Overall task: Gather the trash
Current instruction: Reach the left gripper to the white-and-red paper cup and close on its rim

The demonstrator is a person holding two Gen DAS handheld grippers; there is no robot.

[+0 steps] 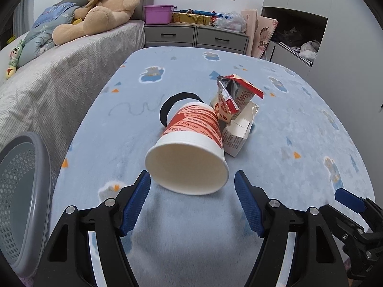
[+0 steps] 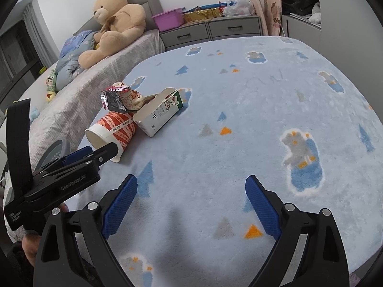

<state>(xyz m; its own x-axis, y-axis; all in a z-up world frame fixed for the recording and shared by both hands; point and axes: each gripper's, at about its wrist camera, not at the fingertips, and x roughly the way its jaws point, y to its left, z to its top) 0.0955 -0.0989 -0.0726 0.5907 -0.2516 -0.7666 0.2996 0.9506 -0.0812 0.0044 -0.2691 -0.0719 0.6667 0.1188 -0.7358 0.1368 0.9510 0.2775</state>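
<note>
Three pieces of trash lay in one heap on the blue blanket (image 1: 299,129): one paper cup (image 1: 189,153), one torn carton (image 1: 237,134) and one foil wrapper (image 1: 232,95). The cup lay on its side, red-printed, its white mouth turned toward the left gripper (image 1: 192,184). The carton touched the cup's far right side, and the wrapper was perched above the cup, leaning on the carton. A black band (image 1: 167,105) curved on the blanket just behind the cup. There were two grippers, both released and holding nothing. The left one's blue pads stood spread just short of the cup's rim, one to each side, apart from it as far as I could see. The right gripper (image 2: 191,191) hovered over bare blanket well to the right of the cup, pads wide. One grey mesh basket (image 1: 24,191) stood left of the cup, off the blanket's edge. The blanket was pale blue plush, printed with bears and small triangles. Farther left of the cup ran a bed (image 1: 71,67) with one big teddy bear (image 1: 105,7) and one small doll (image 1: 14,57). Behind the cup, against the white wall, stood a grey dresser (image 1: 196,35) with two drawers showing, carrying one purple bin (image 1: 159,14) and some clutter.
</note>
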